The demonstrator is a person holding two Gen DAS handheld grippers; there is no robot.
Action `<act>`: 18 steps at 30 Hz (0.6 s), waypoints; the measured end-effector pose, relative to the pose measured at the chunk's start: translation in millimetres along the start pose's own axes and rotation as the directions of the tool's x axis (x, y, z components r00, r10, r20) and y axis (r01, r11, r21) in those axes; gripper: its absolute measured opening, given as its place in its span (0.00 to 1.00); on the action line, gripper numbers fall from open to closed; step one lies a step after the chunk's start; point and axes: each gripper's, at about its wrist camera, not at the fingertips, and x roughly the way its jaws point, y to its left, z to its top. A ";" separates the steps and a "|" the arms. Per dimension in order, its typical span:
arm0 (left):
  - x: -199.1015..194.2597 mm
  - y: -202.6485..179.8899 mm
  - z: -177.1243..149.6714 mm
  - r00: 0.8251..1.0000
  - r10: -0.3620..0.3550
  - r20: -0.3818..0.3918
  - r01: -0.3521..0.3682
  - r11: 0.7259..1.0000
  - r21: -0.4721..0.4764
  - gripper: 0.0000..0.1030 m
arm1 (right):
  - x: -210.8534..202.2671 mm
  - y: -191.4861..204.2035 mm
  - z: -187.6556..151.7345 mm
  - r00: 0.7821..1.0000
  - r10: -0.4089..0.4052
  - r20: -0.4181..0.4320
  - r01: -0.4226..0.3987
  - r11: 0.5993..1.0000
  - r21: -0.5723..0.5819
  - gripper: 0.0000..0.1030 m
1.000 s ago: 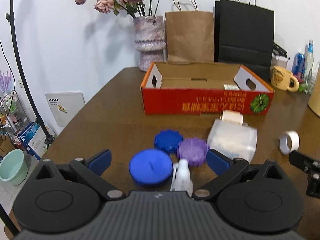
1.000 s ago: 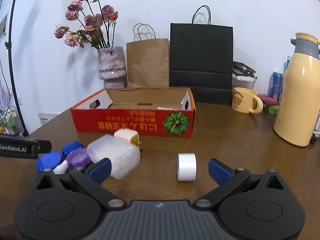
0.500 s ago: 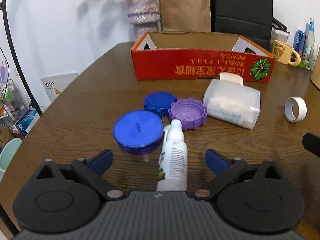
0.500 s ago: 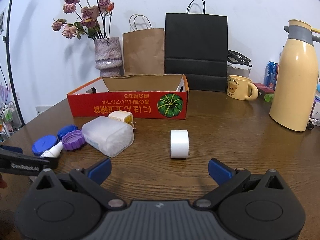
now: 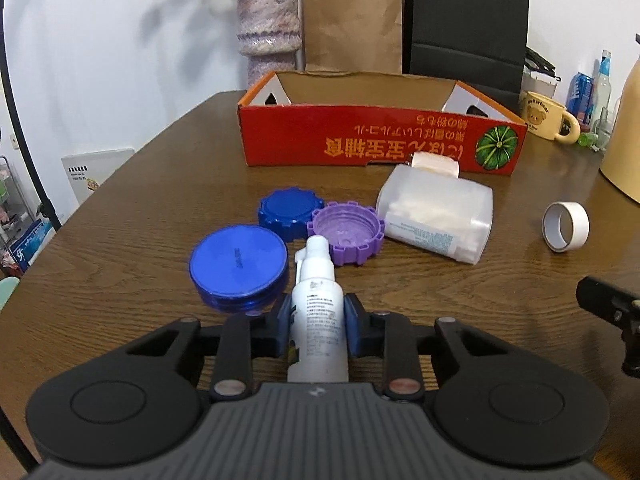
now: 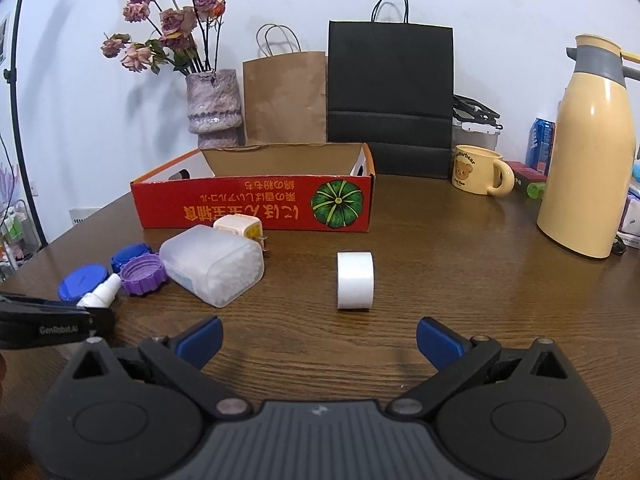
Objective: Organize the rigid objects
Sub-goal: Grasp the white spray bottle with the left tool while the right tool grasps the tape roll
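Note:
My left gripper (image 5: 318,316) is shut on a small white spray bottle (image 5: 318,320) that lies on the wooden table, its blue pads pressing both sides. Just ahead of it sit a round blue tin (image 5: 238,268), a dark blue cap (image 5: 291,211) and a purple cap (image 5: 347,232). A frosted plastic box (image 5: 436,216) lies to the right, with a cream plug (image 5: 434,162) behind it. The open red cardboard box (image 5: 376,142) stands farther back. My right gripper (image 6: 319,340) is open, a little short of the white tape roll (image 6: 355,280).
A vase of dried flowers (image 6: 214,108), a brown paper bag (image 6: 284,96) and a black bag (image 6: 390,96) stand at the back wall. At the right are a yellow mug (image 6: 478,176) and a tall cream thermos (image 6: 588,148). The table's left edge (image 5: 120,168) drops off.
My left gripper has come down over the spray bottle and closed its jaws on it. The right gripper has barely moved.

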 end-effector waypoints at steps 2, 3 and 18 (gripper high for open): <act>-2.1 1.9 2.3 1.000 -0.003 0.007 0.003 1.000 -0.009 0.28 | 1.5 -1.3 0.1 1.000 -0.005 -0.003 0.005 1.000 -0.003 1.00; -2.8 2.4 3.5 1.000 -0.005 0.010 0.005 1.000 -0.011 0.27 | 2.3 -2.2 0.8 1.000 -0.009 -0.002 0.009 1.000 -0.005 1.00; -13.5 2.3 27.0 0.996 -0.020 0.084 0.023 0.999 -0.028 0.27 | 49.0 -25.0 22.6 0.997 -0.069 0.024 0.070 0.997 -0.028 0.97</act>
